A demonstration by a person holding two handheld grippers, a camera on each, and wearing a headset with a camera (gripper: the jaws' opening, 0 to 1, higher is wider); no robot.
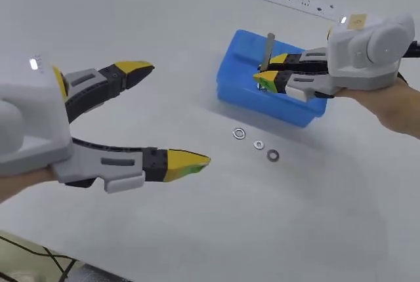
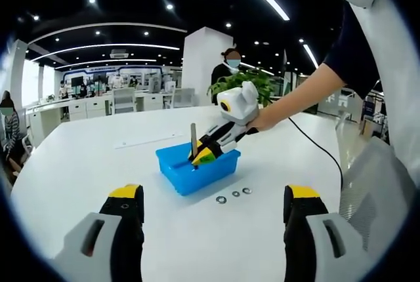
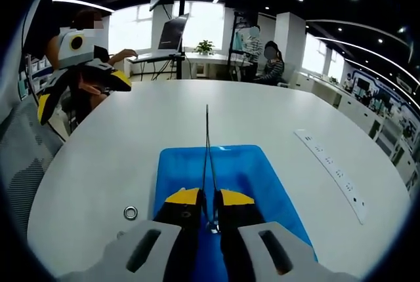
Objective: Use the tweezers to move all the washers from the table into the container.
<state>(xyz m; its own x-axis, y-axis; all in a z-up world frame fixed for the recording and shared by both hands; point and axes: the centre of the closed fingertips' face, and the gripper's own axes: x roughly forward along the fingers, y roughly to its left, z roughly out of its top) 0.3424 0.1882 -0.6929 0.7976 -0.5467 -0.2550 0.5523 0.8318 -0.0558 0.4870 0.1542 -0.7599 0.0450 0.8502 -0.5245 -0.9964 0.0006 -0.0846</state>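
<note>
A: State of R tongs?
B: Clamped on thin grey metal tweezers, over blue plastic container. L tongs wide apart, empty.
A: Three small silver washers?
B: On white counter, just beside container.

1 container: blue rectangular plastic tray, open-topped, flat on the white table, right of centre. 1 pair of tweezers: slim grey metal, pinched between the jaws of the right gripper, standing near upright over the tray. 3 washers: small silver rings, flat on the table in a short diagonal row just on the near side of the tray, each apart from the next.
</note>
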